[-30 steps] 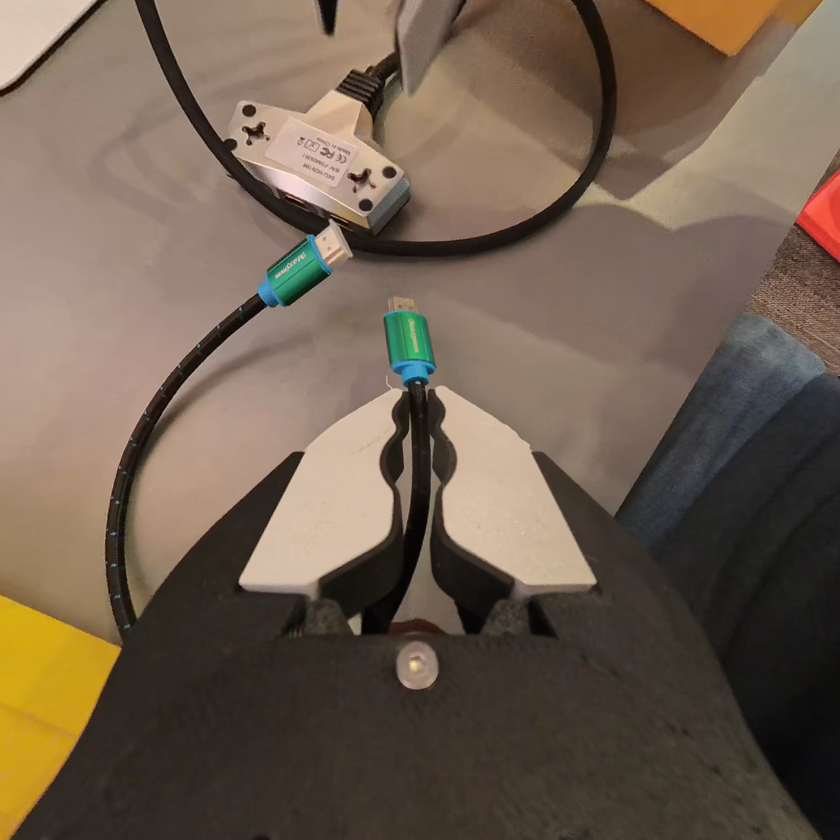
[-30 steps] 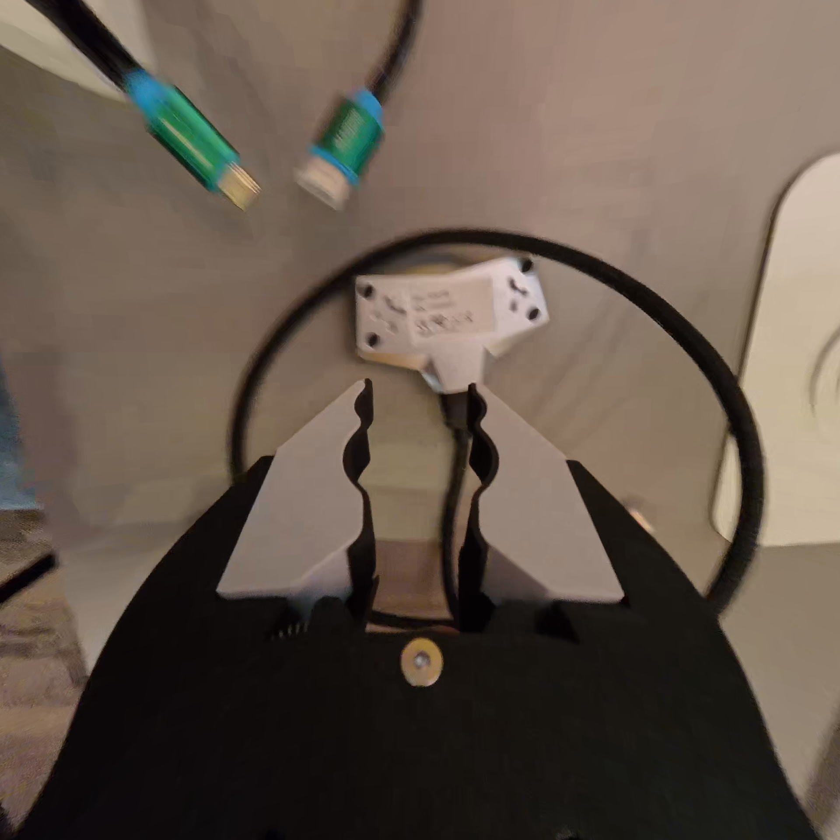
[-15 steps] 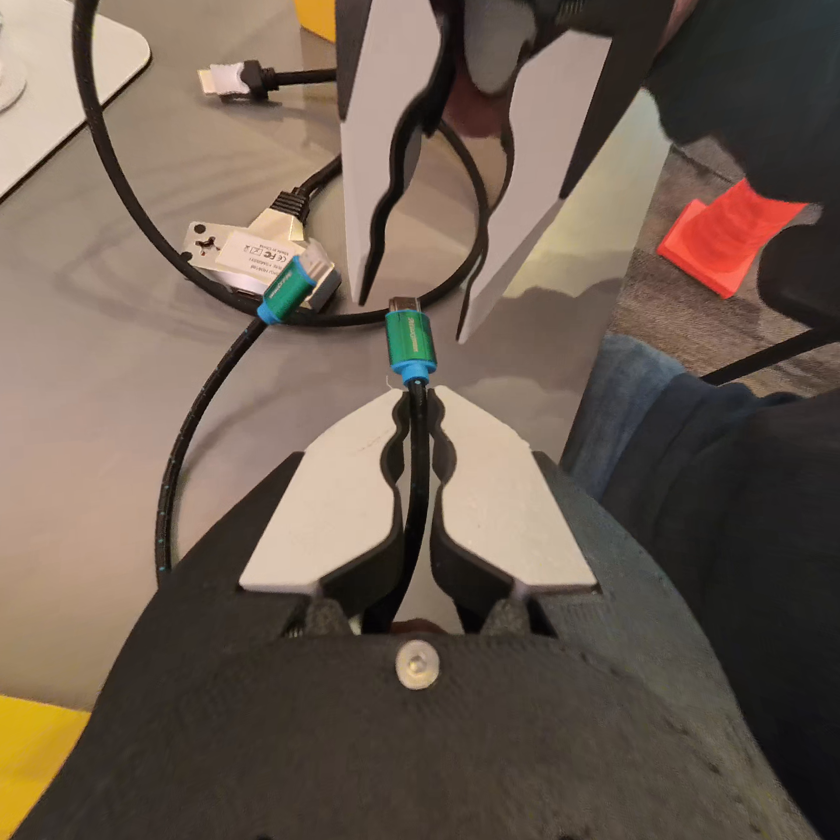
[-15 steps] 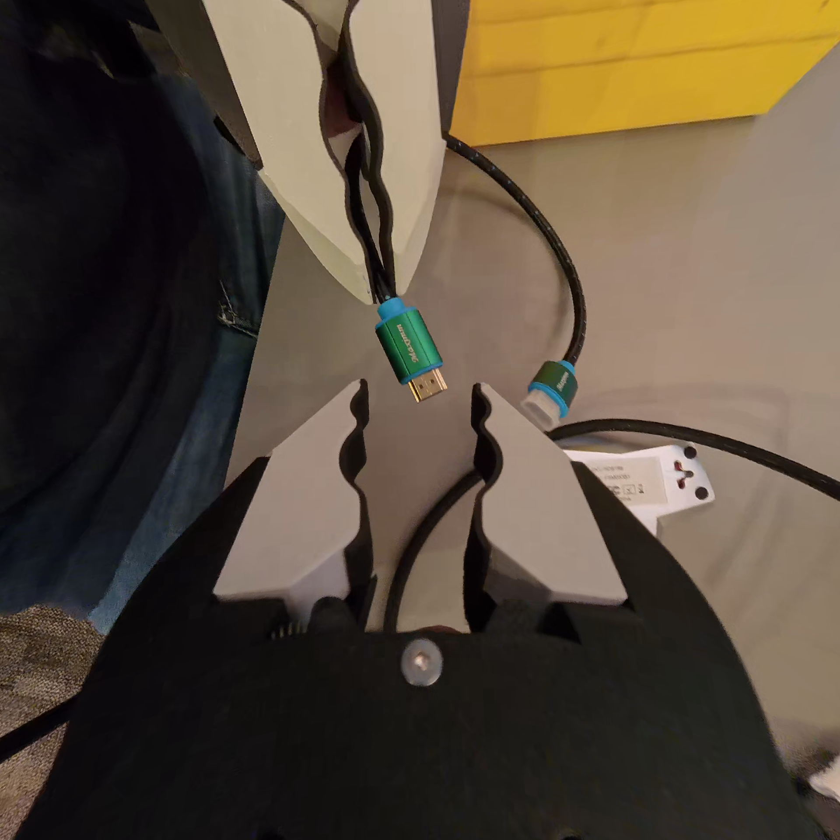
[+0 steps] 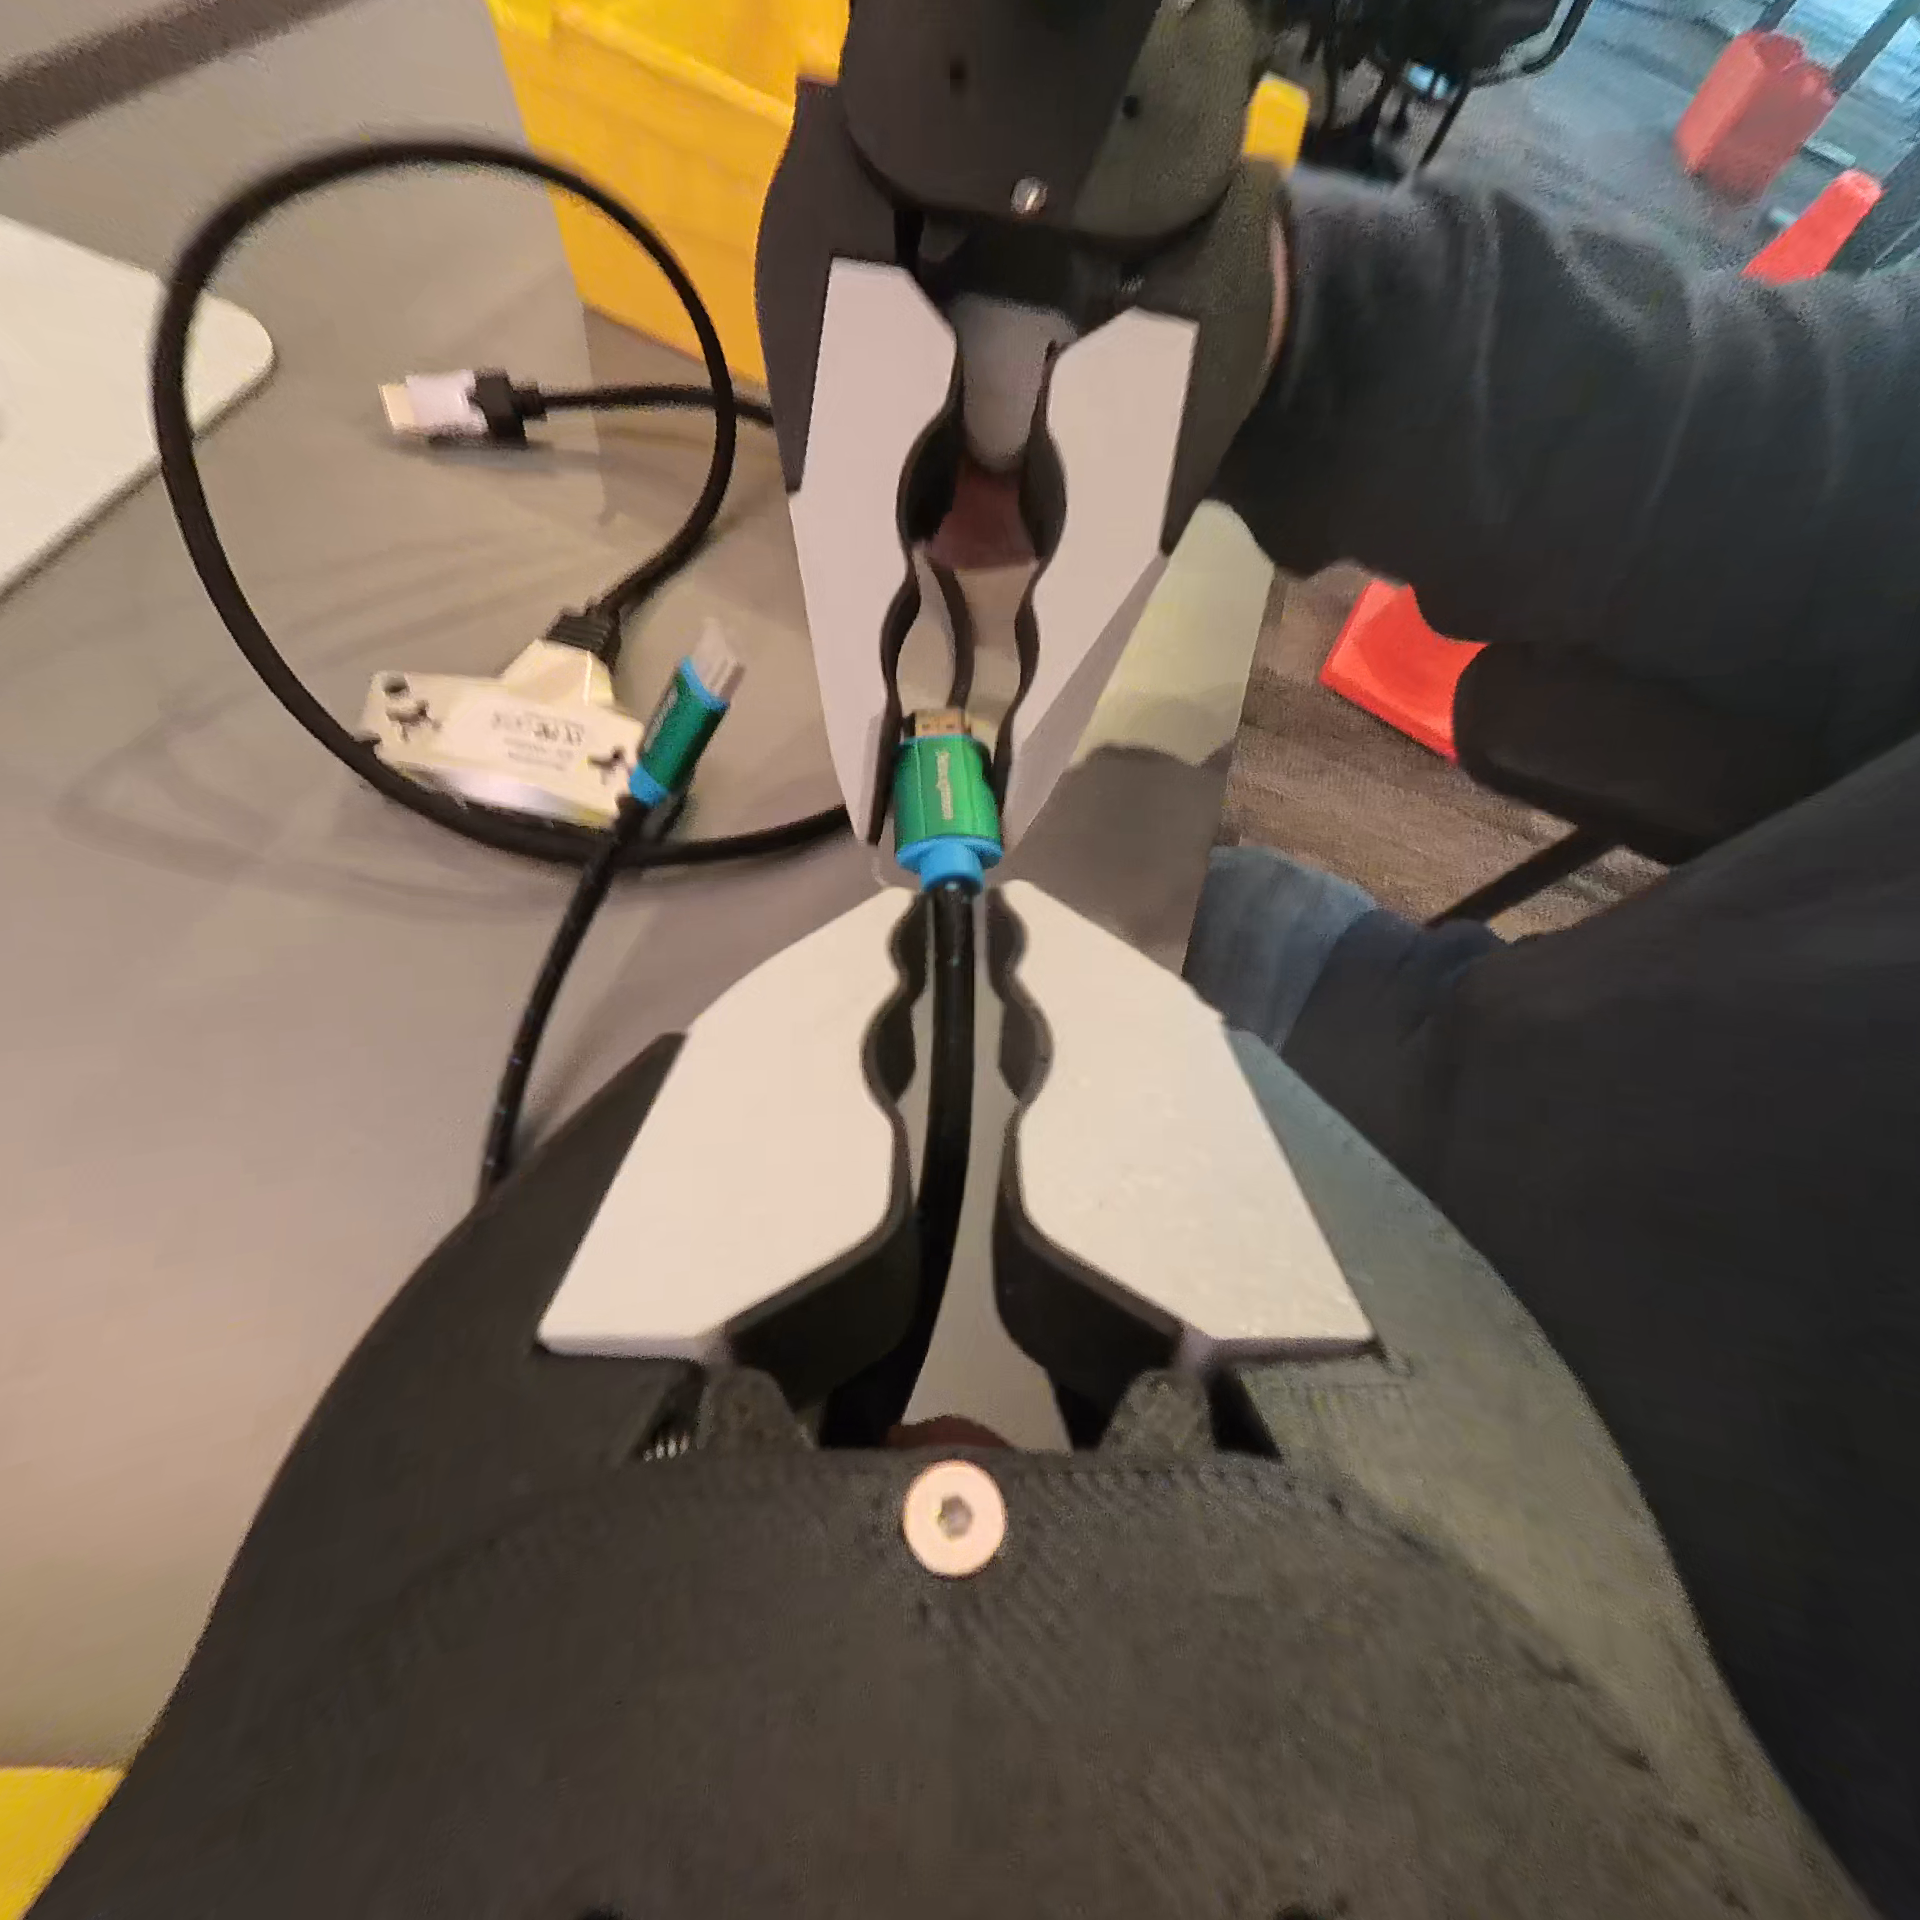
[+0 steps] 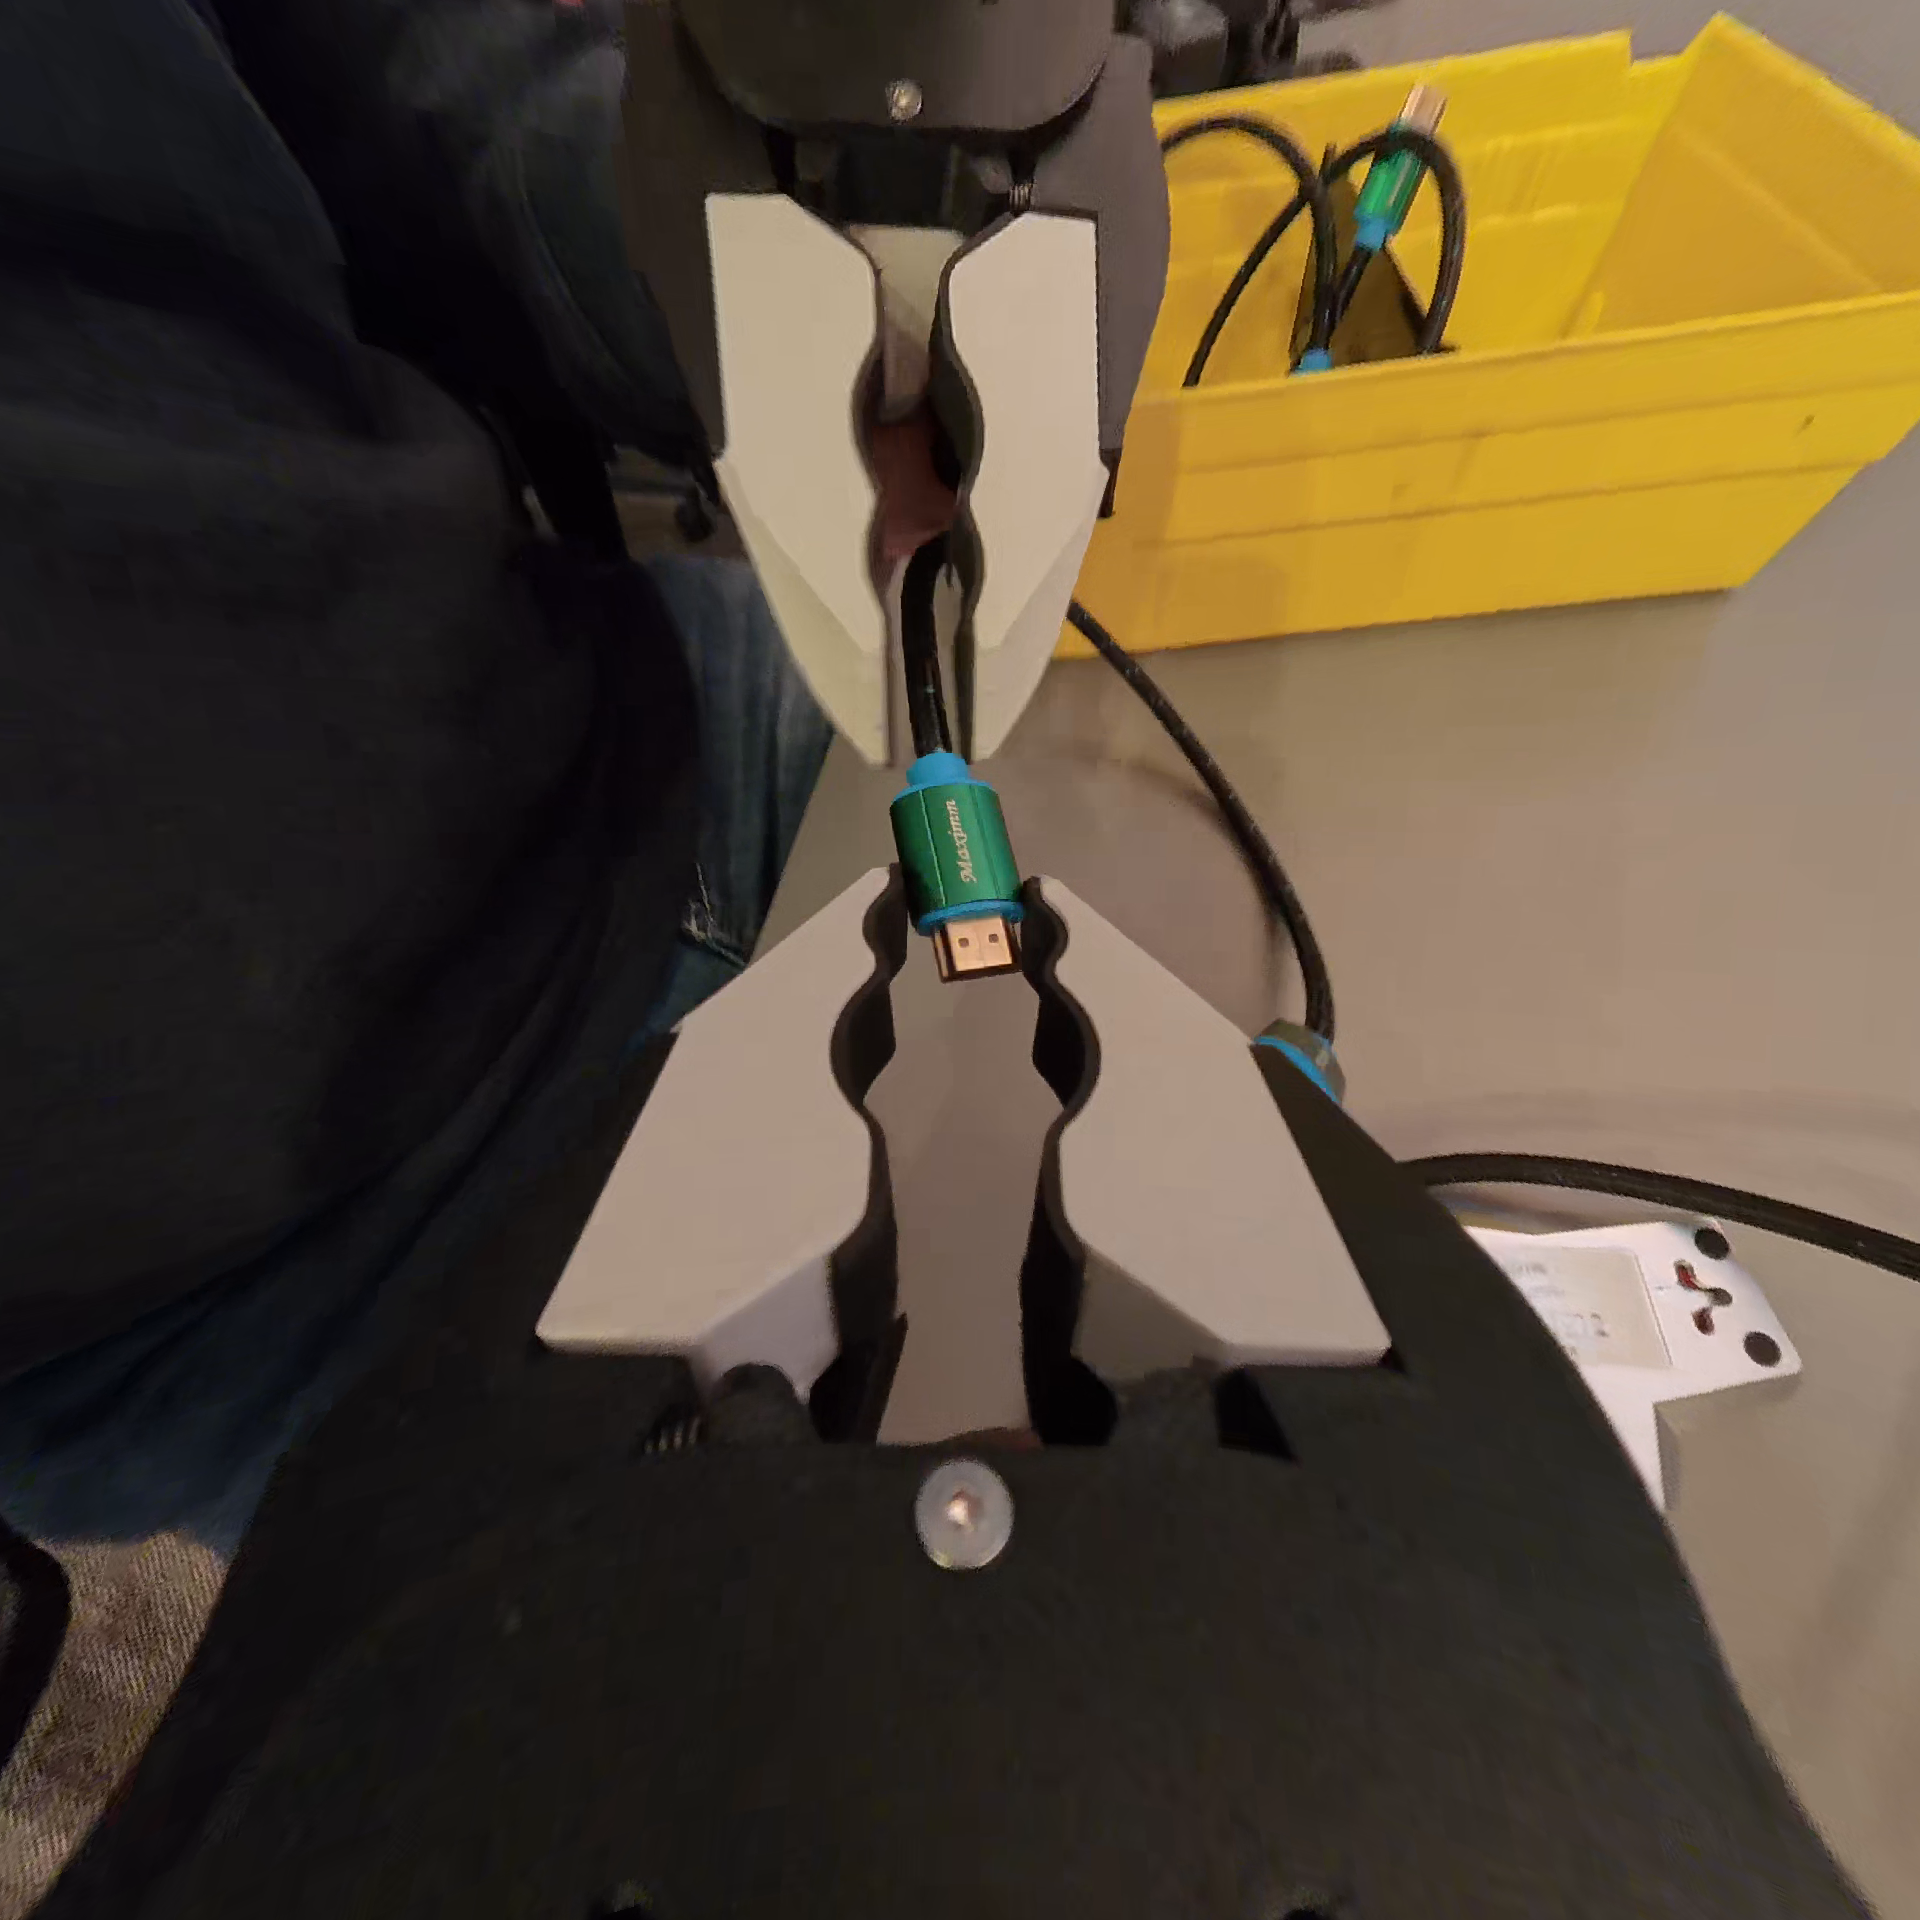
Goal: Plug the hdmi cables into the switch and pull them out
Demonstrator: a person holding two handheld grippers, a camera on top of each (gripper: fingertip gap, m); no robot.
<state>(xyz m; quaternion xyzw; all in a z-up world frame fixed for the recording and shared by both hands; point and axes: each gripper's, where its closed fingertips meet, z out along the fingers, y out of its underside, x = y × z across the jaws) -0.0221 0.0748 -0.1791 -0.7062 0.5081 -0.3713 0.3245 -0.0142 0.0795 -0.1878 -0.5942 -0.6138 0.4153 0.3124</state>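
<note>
The left gripper (image 5: 948, 894) is clamped on the braided cable (image 5: 948, 1060) just behind the green plug (image 5: 943, 792). The right gripper (image 6: 958, 894) is spread wide around that plug, not gripping. The cable looks floppy and the shell rigid, so I'd pinch the shell. The switch (image 5: 499, 743) sits on the desk (image 5: 260, 1039).

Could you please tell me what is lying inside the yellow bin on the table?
Inside the yellow bin lies a coiled black cable with a green plug. The bin's walls hide its floor.
</note>
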